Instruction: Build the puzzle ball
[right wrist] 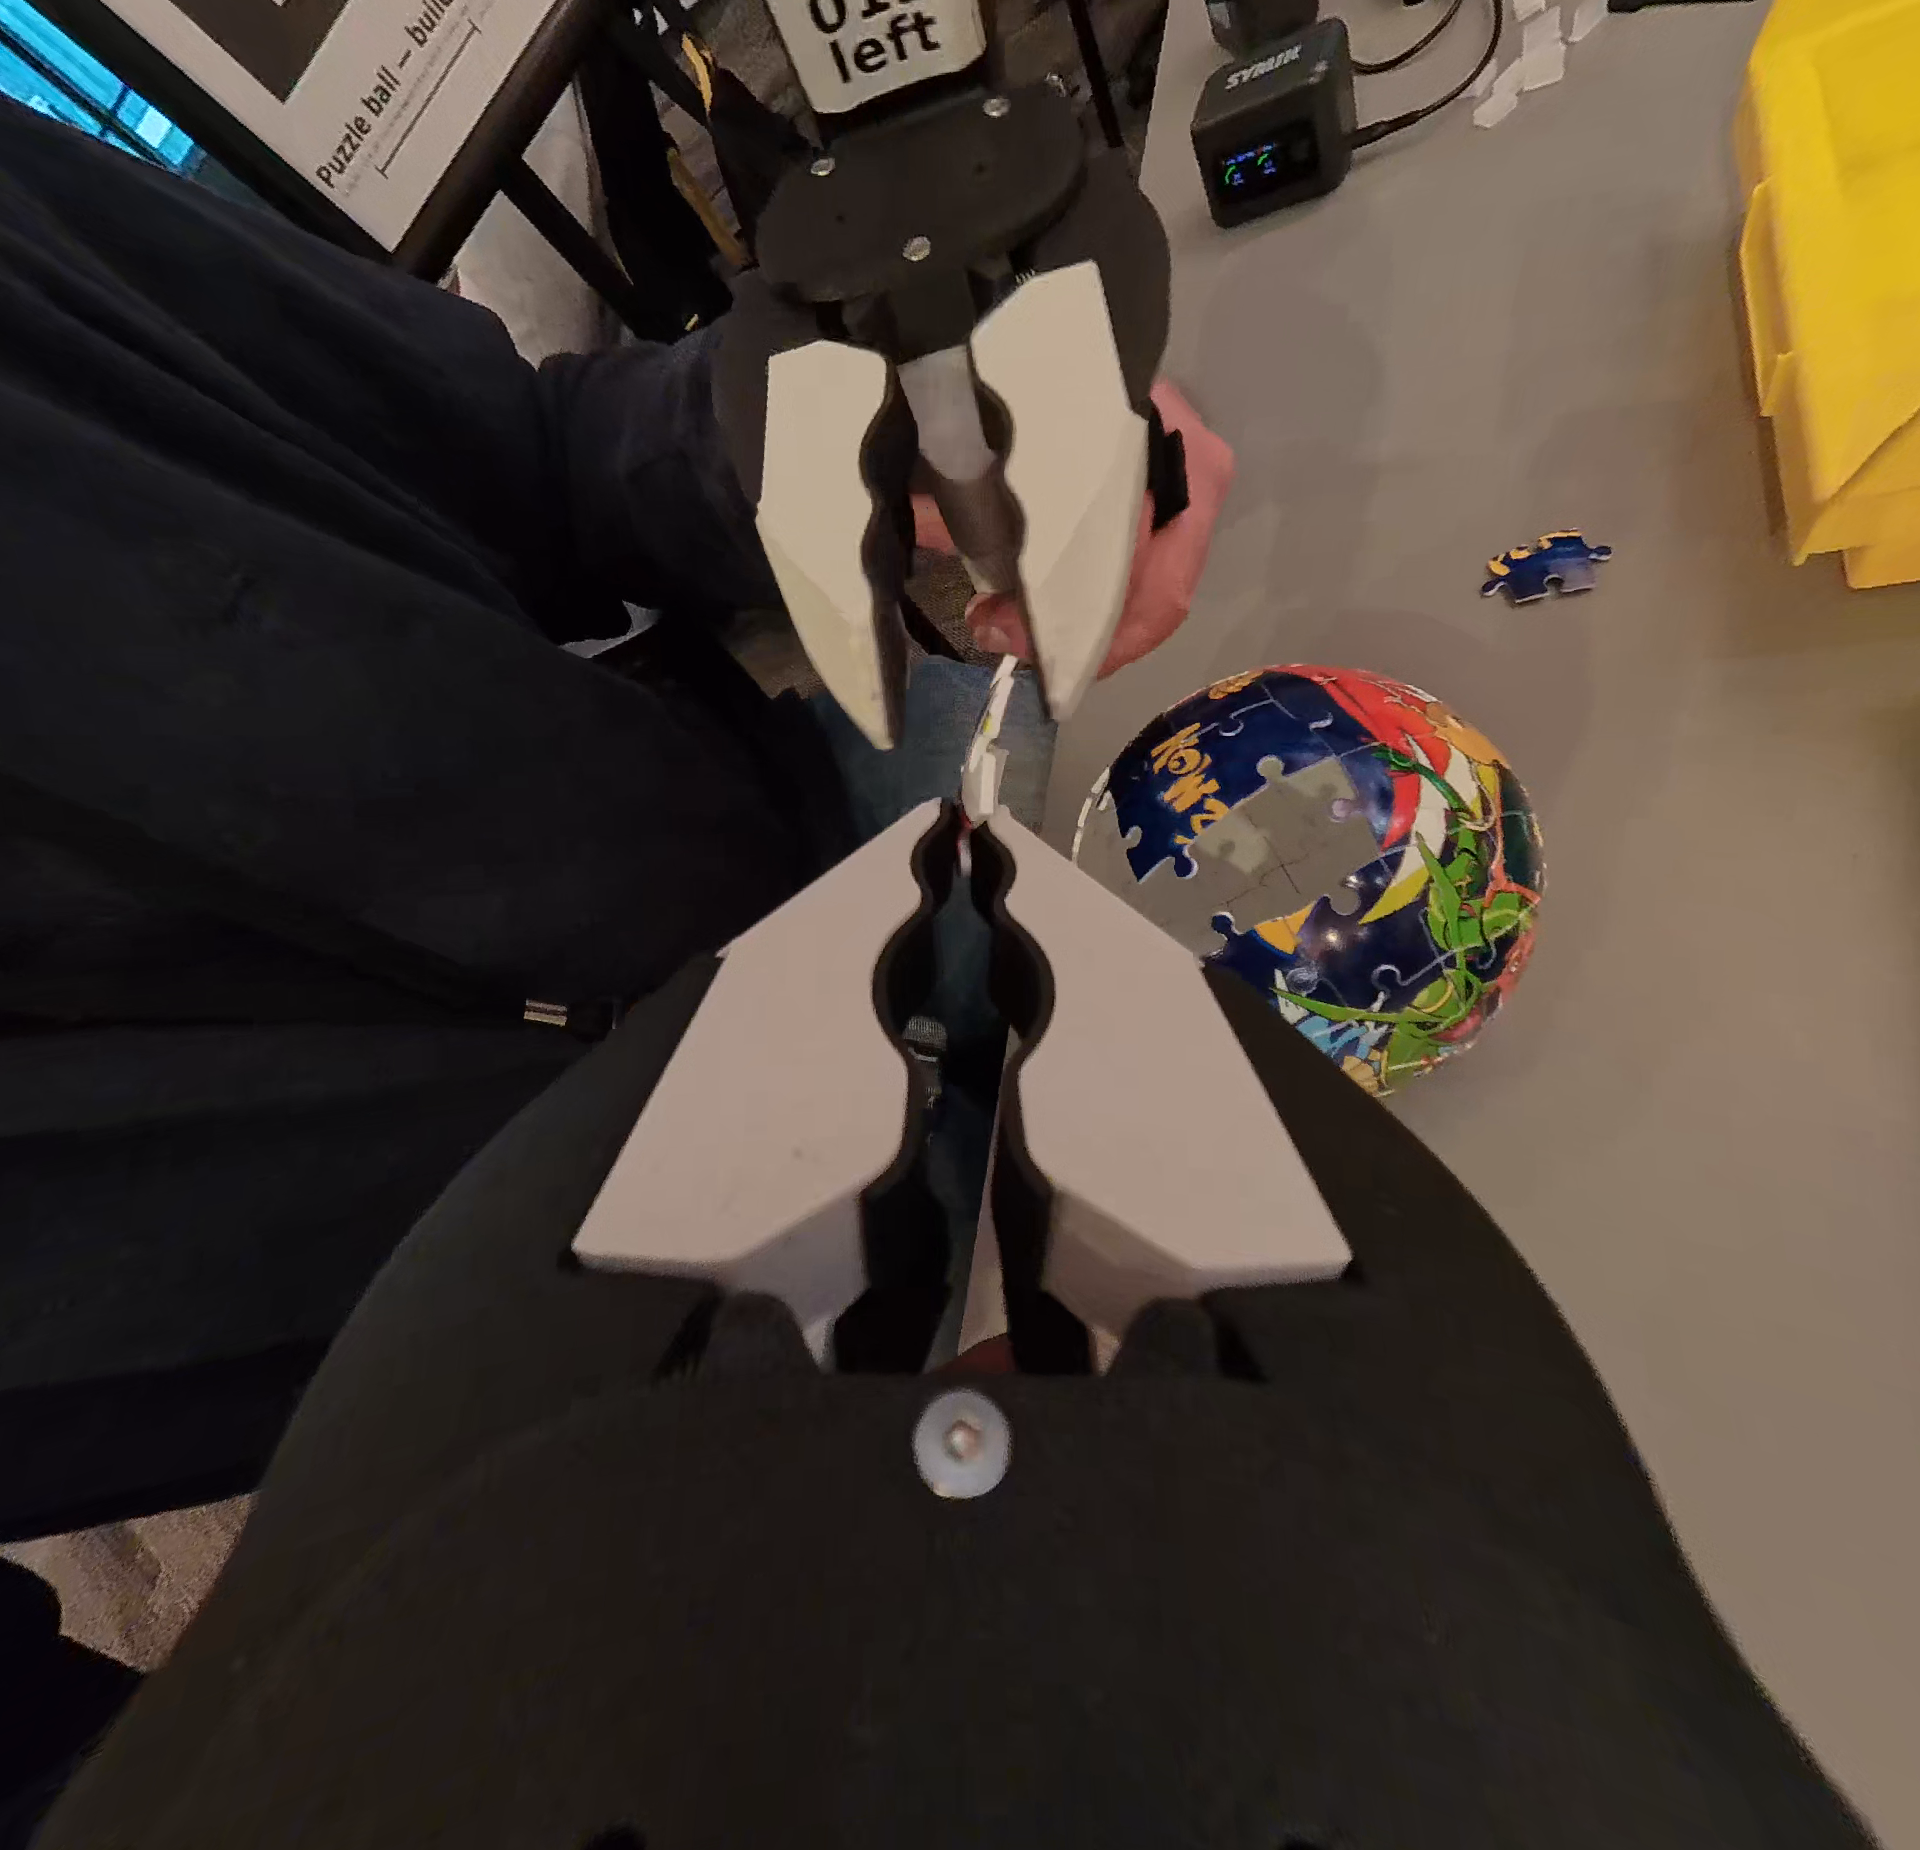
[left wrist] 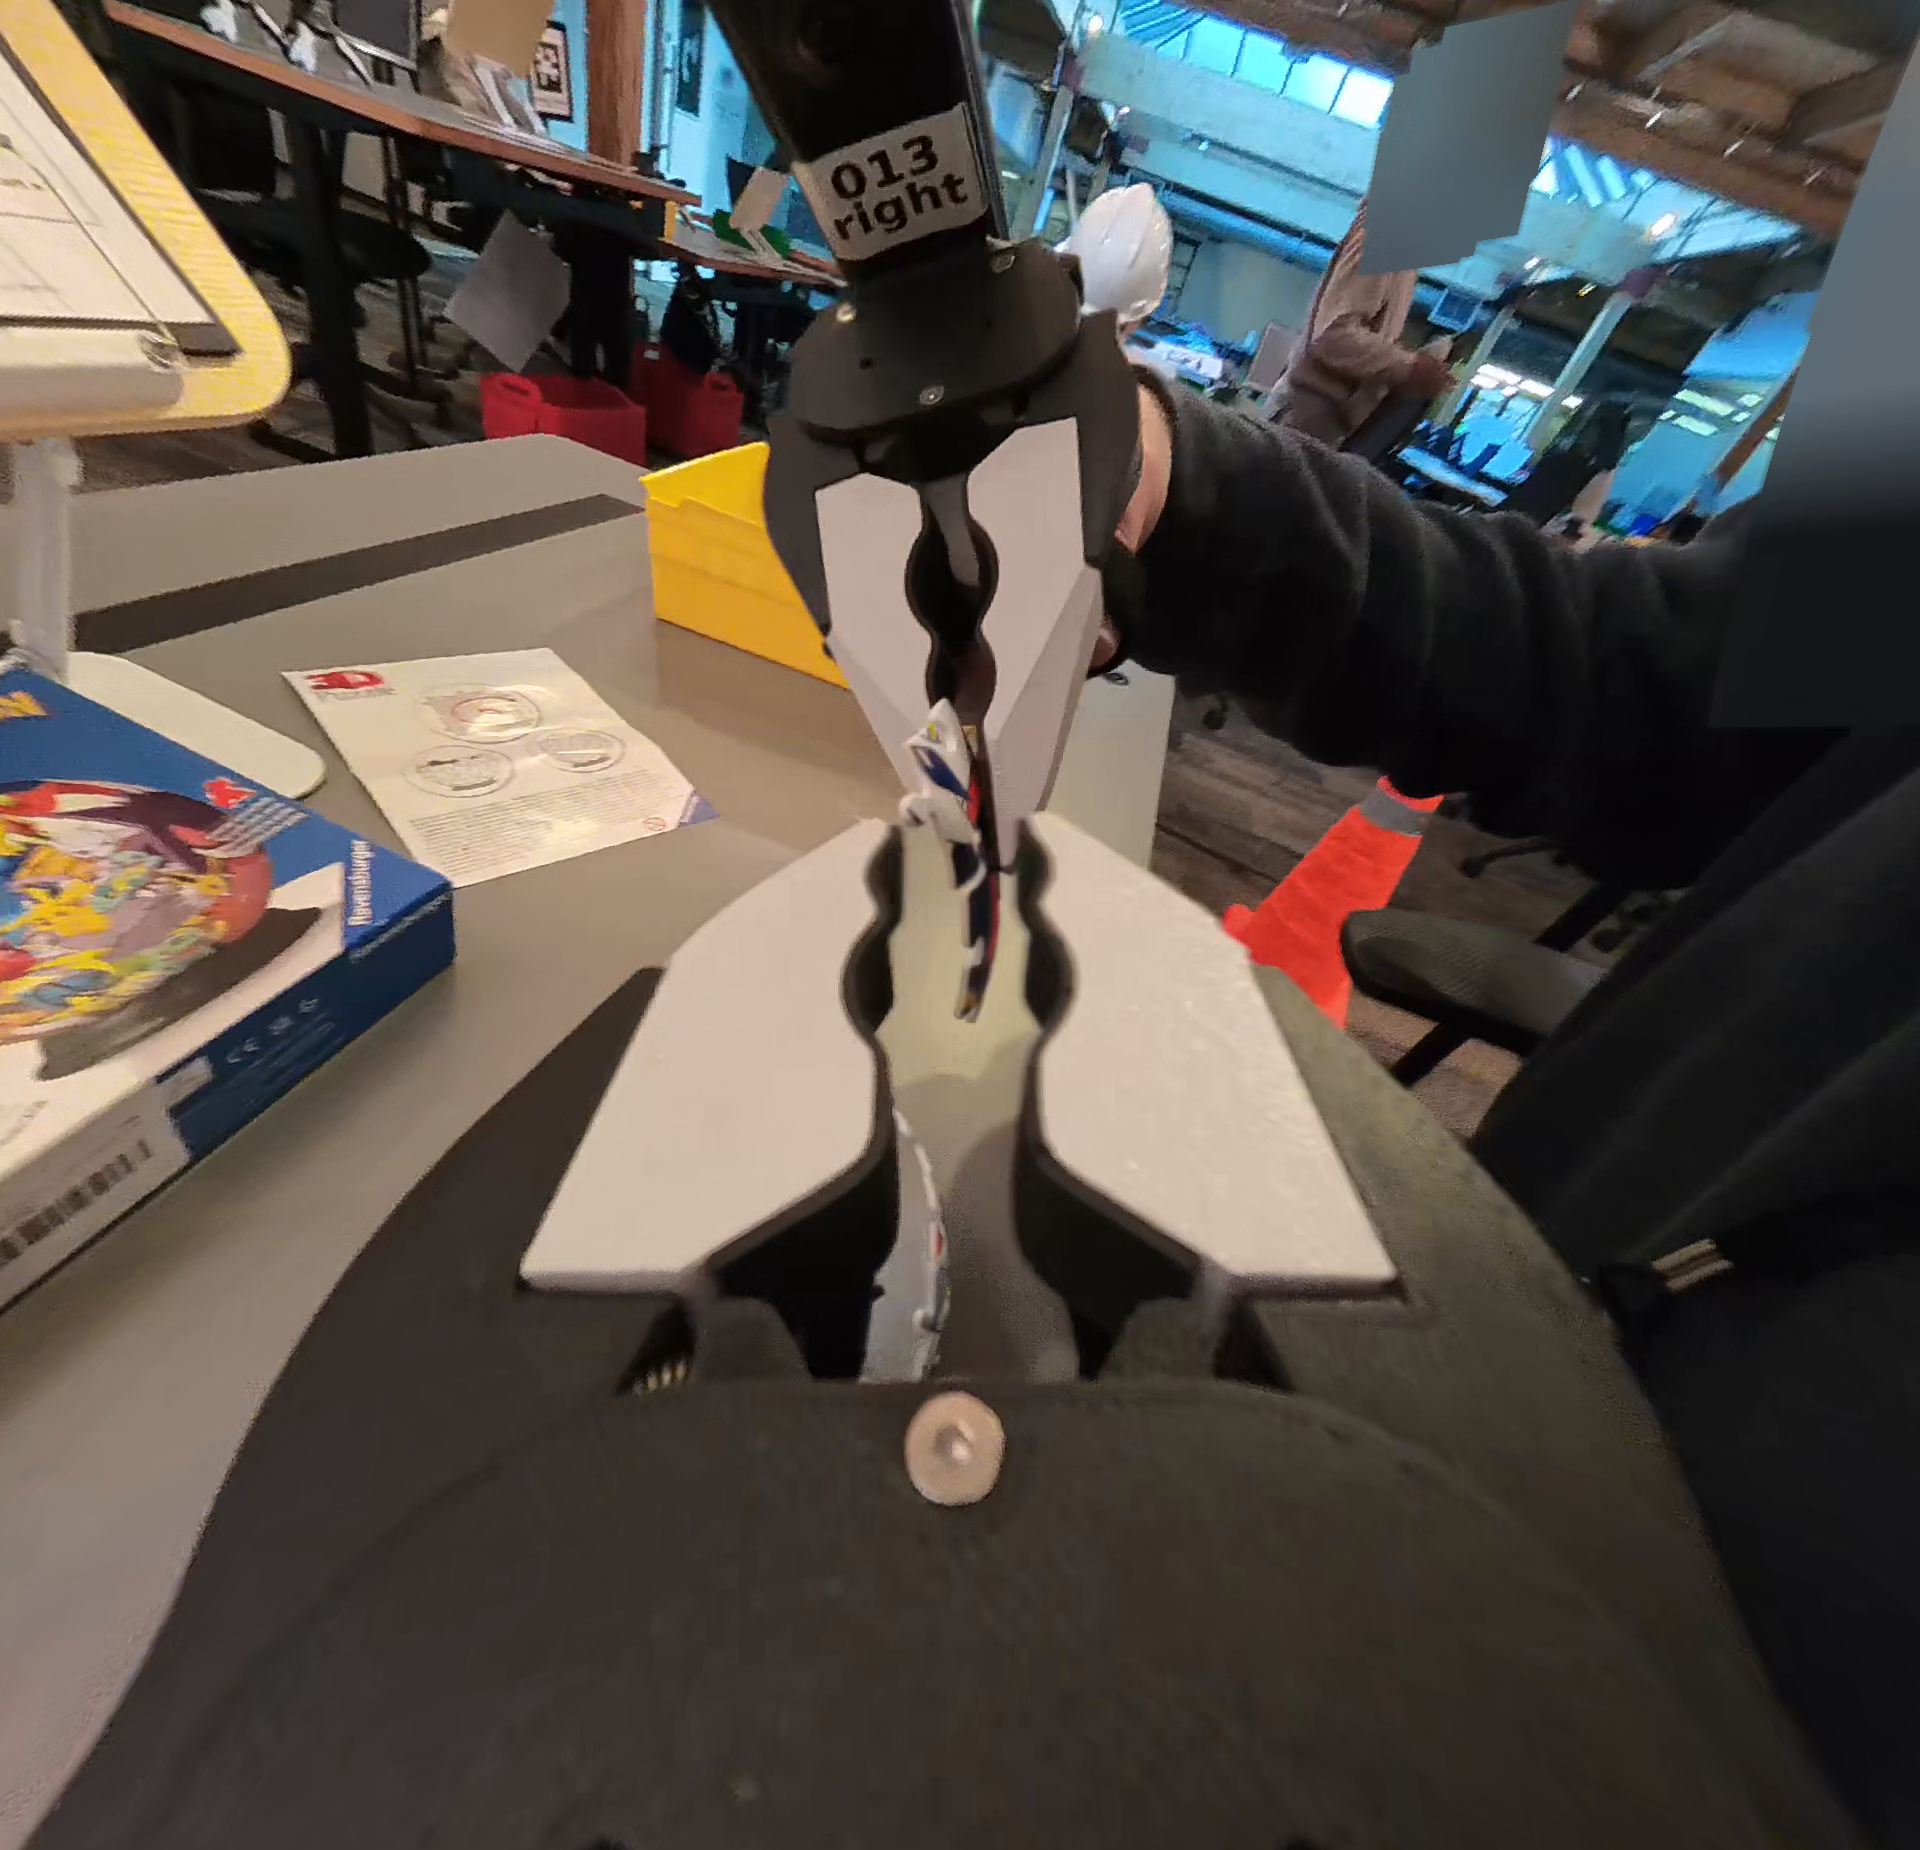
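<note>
In the left wrist view my right gripper point(left wrist: 961, 777) points down at my left gripper point(left wrist: 956, 839) and is shut on a blue, red and white puzzle piece point(left wrist: 977, 917). The piece hangs between my left fingers, whose jaws stand a little apart around it. A pale piece edge point(left wrist: 920, 1229) shows deeper between them. In the right wrist view my right gripper point(right wrist: 971, 826) pinches the piece point(right wrist: 995, 730) at its tips, and the left gripper point(right wrist: 971, 720) is open around it. The partly built puzzle ball point(right wrist: 1320, 875) lies on the grey table point(right wrist: 1662, 1281) to the right, with an unfilled patch.
A loose blue piece point(right wrist: 1546, 564) lies beyond the ball. Yellow bins point(right wrist: 1839, 294) stand at the right, also seen in the left wrist view point(left wrist: 717, 553). The puzzle box point(left wrist: 208, 917) and an instruction sheet point(left wrist: 499, 751) lie left. A small black device point(right wrist: 1273, 127) sits far back. The grippers are tip to tip, or close to it.
</note>
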`<control>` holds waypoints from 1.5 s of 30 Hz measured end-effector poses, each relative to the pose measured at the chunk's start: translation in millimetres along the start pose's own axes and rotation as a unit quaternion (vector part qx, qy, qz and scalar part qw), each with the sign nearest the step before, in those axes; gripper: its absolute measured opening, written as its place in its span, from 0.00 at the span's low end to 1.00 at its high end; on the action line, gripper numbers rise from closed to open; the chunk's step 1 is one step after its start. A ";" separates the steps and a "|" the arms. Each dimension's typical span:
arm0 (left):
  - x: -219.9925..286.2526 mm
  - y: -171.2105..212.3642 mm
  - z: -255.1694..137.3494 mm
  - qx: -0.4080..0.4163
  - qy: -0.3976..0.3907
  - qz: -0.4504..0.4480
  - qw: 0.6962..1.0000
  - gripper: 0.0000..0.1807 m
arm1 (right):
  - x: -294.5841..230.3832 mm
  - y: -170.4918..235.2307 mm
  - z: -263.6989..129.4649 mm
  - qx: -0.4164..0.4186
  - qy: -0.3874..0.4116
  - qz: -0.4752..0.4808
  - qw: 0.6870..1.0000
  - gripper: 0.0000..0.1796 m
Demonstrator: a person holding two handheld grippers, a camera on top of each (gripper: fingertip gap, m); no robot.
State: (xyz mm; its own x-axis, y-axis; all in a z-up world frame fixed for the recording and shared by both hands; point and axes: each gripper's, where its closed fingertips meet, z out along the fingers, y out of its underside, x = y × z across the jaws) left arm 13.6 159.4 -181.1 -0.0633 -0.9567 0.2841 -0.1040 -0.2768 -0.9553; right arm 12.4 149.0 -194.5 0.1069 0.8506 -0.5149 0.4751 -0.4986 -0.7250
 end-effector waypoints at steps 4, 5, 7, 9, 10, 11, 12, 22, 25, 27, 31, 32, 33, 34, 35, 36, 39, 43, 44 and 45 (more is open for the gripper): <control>6.2 3.8 4.9 -0.011 0.023 -0.008 1.000 0.09 | -5.2 0.0 1.9 -0.012 -0.009 -0.014 1.000 0.00; 5.7 4.7 6.4 -0.015 0.019 -0.005 1.000 0.06 | -5.9 -0.1 1.9 -0.014 -0.011 -0.015 1.000 0.00; 8.7 3.0 7.7 -0.011 0.027 -0.003 1.000 0.03 | -6.0 -1.8 0.5 -0.011 -0.012 -0.016 1.000 0.00; 10.6 0.8 7.9 -0.006 0.032 -0.007 0.999 0.02 | -6.8 -2.6 -0.6 -0.007 -0.017 -0.016 1.000 0.00; 9.7 0.6 8.3 -0.006 0.028 -0.007 1.000 0.02 | -5.3 -3.4 -1.1 -0.002 -0.015 -0.012 1.000 0.01; 9.2 -0.5 8.3 -0.001 0.025 -0.007 1.000 0.01 | -5.0 -4.7 -1.6 0.006 -0.017 -0.009 1.000 0.01; 10.1 -2.4 8.2 0.008 0.029 -0.016 0.999 0.01 | -4.9 -7.1 -2.5 0.017 -0.018 -0.007 1.000 0.01; 7.5 -26.7 0.5 0.135 0.051 -0.116 0.983 0.01 | -10.0 -30.7 -12.9 0.167 -0.025 0.000 0.986 0.00; 5.9 -23.1 1.2 0.127 0.039 -0.110 0.985 0.02 | -9.7 -26.8 -12.9 0.164 -0.023 0.002 0.986 0.00; 3.6 -24.6 -5.4 0.122 0.017 -0.080 0.989 0.10 | -5.0 -21.4 -14.1 0.153 -0.020 0.019 0.988 0.00; -11.6 -5.7 -19.2 0.044 -0.079 0.036 0.995 0.21 | 9.5 -3.2 -9.4 0.100 -0.010 0.069 0.993 0.00; -15.0 1.3 -21.4 0.020 -0.095 0.061 0.993 0.23 | 12.3 0.9 -6.7 0.085 -0.010 0.078 0.993 0.00; -19.4 8.4 -23.8 -0.004 -0.115 0.088 0.990 0.24 | 16.8 5.1 -3.8 0.070 -0.004 0.087 0.994 0.00; -22.1 12.9 -25.5 -0.017 -0.128 0.109 0.986 0.25 | 20.8 8.7 -1.2 0.055 0.000 0.096 0.994 0.00; -22.2 16.7 -25.6 -0.028 -0.131 0.123 0.983 0.26 | 23.4 11.6 1.6 0.042 -0.002 0.103 0.994 0.00; -22.3 21.9 -24.7 -0.043 -0.134 0.137 0.980 0.27 | 27.0 14.5 4.2 0.029 0.000 0.110 0.993 0.00; -28.4 40.3 -22.6 -0.092 -0.158 0.193 0.964 0.30 | 35.2 20.8 11.1 -0.005 0.004 0.128 0.992 0.00; -33.2 50.1 -19.9 -0.108 -0.166 0.214 0.956 0.31 | 43.7 22.6 13.8 -0.021 0.006 0.151 0.988 0.00; -34.9 51.2 -20.2 -0.111 -0.169 0.218 0.955 0.31 | 46.2 23.0 14.1 -0.022 0.007 0.155 0.988 0.00; -37.3 53.5 -20.5 -0.118 -0.173 0.224 0.952 0.31 | 47.8 23.4 14.4 -0.022 0.006 0.161 0.987 0.00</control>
State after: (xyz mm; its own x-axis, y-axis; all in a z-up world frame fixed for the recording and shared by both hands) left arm -9.9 182.0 -241.1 0.1722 -0.9577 -0.2305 -0.3653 0.1552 -0.9179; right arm 16.0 175.6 -242.7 0.2680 0.6512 -0.7101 0.4525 -0.7357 -0.5040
